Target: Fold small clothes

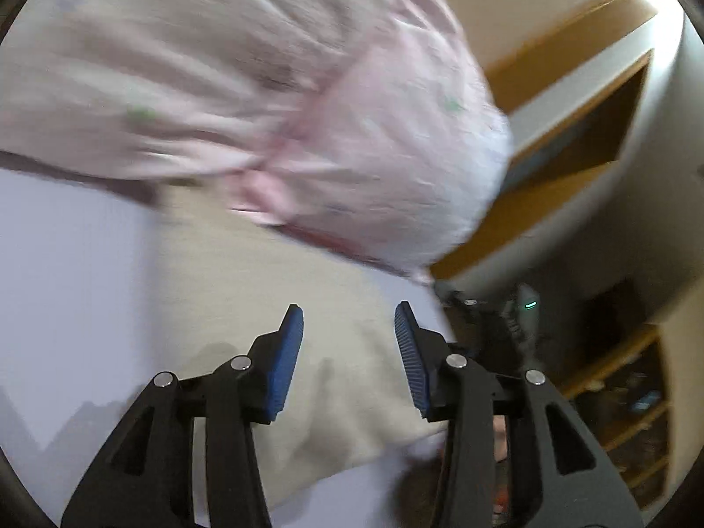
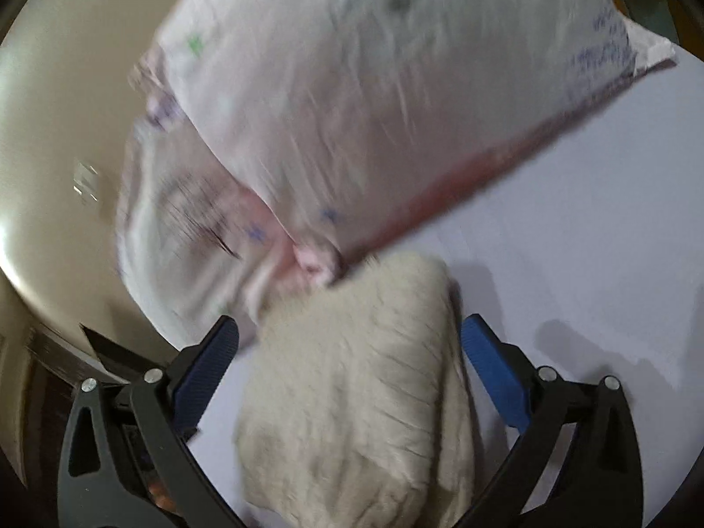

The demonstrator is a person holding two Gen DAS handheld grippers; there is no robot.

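While both frames are motion-blurred, the layout reads well enough: a cream folded garment (image 2: 356,396) lies flat on the pale lavender counter (image 2: 572,229), and a pink printed garment (image 2: 352,110) with small green and blue marks sits beyond it, bunched and creased, its red-trimmed edge touching the cream piece's far end. Right gripper (image 2: 350,374) hovers over the cream garment, fingers (image 2: 493,378) spread wide apart on either side of the fabric, blue pads facing inward, nothing clamped; whether the tips touch the cloth, cannot tell. Left gripper (image 1: 347,361) also has its fingers (image 1: 288,365) apart with a clear gap between the blue pads, empty, cream folded garment (image 1: 273,330) directly below and ahead of it. From the left wrist view the pink printed garment (image 1: 273,101) fills the upper frame, overlapping the far edge of the cream one, one rounded end hanging past the counter (image 1: 66,286) edge on the right. Wooden shelving (image 1: 585,132) with white frames stands in the background right of that view, lower shelves holding blurred items. Beige wall (image 2: 57,132) shows at the left of the right wrist view.
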